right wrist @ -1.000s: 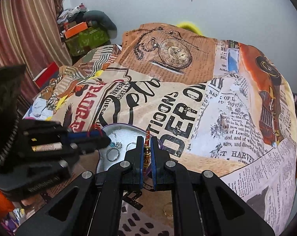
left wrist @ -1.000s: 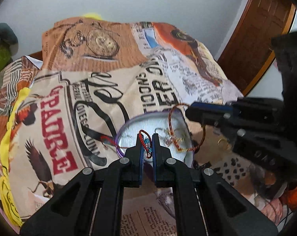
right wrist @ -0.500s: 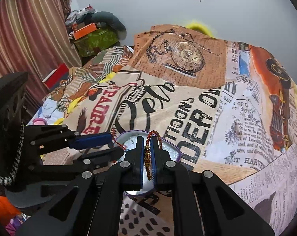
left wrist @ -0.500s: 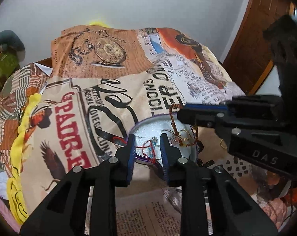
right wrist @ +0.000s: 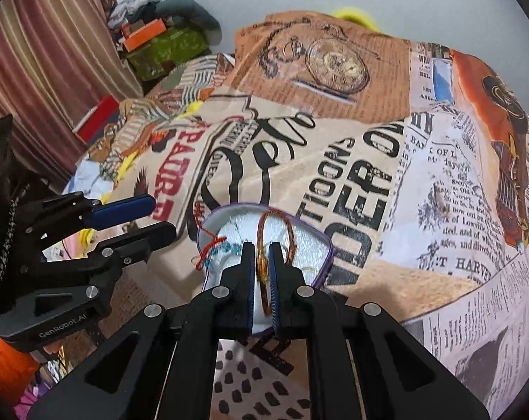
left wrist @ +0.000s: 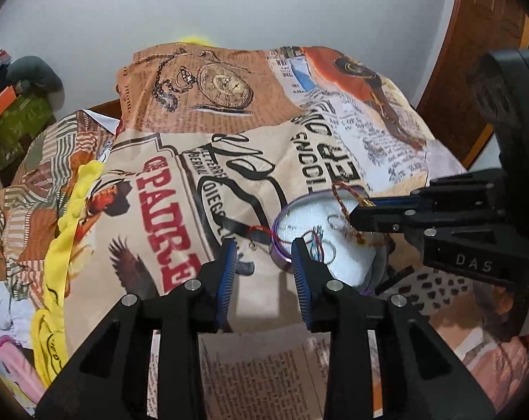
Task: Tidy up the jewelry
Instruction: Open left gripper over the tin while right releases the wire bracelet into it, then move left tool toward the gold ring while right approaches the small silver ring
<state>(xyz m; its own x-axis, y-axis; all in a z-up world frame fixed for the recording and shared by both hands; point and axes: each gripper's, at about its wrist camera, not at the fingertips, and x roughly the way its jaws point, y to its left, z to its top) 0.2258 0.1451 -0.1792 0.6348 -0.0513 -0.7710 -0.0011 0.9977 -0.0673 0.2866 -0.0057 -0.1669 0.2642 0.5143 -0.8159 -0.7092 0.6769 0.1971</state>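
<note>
The right gripper (right wrist: 262,262) pinches a twisted red-gold cord bracelet (right wrist: 276,224) over the purple-rimmed round white tray (right wrist: 322,245) on the newspaper-print bedspread (right wrist: 369,175); the left gripper (left wrist: 262,262), its fingers opening and empty, hovers beside a red thread bracelet with blue beads (left wrist: 315,241) draped over the tray's rim

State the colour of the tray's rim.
Purple; the tray's rim shows best in the right wrist view.
</note>
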